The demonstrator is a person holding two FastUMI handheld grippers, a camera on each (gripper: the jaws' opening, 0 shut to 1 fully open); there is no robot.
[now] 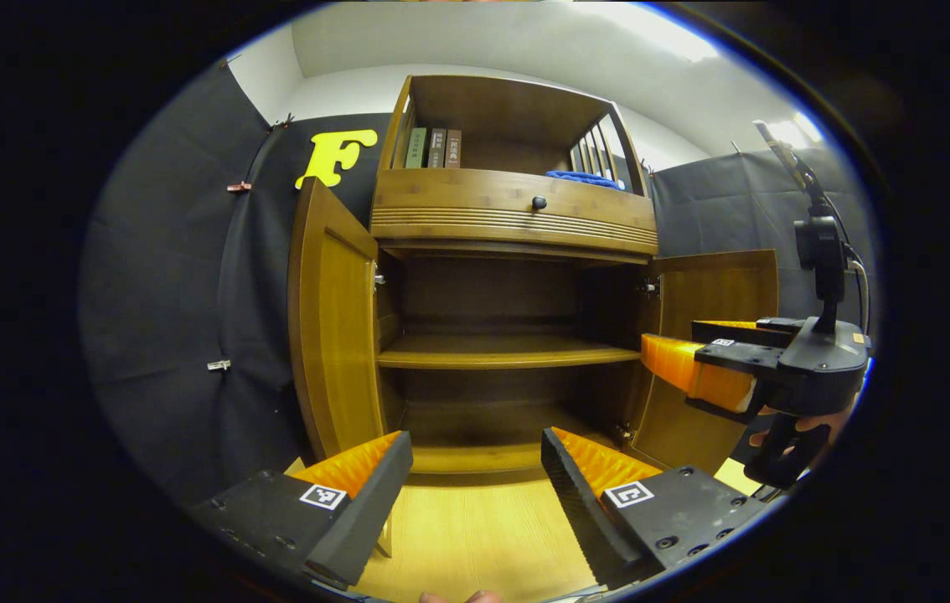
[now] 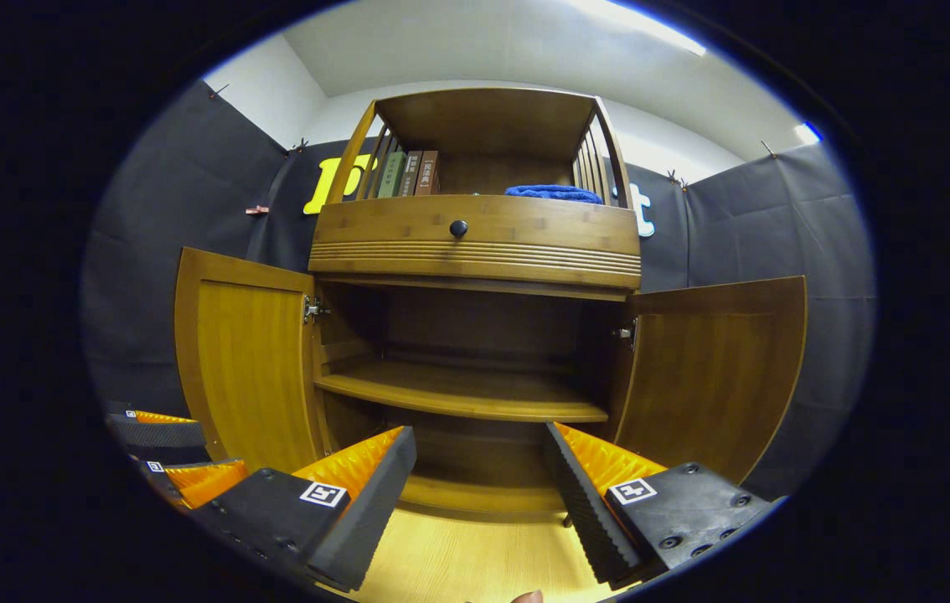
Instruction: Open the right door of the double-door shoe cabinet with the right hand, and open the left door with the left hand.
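The wooden shoe cabinet (image 1: 517,222) (image 2: 475,239) stands ahead with both lower doors swung wide. Its left door (image 1: 333,322) (image 2: 245,356) and right door (image 1: 705,368) (image 2: 714,377) stand open, showing a bare inner shelf (image 1: 508,353) (image 2: 462,389). My left gripper (image 1: 477,452) is open, held back from the cabinet with nothing between its fingers. My right gripper (image 2: 479,448) is open too, facing the opening. In the left gripper view the right gripper (image 1: 697,360) shows in front of the right door, held by a hand (image 1: 802,427). The left gripper (image 2: 169,461) shows low beside the left door.
A drawer with a dark round knob (image 1: 539,202) (image 2: 458,227) sits above the doors. The top shelf holds three books (image 1: 433,147) (image 2: 408,173) and a blue cloth (image 1: 584,177) (image 2: 553,193). Light wooden floor (image 1: 475,536) lies in front. Black cloth walls stand on both sides.
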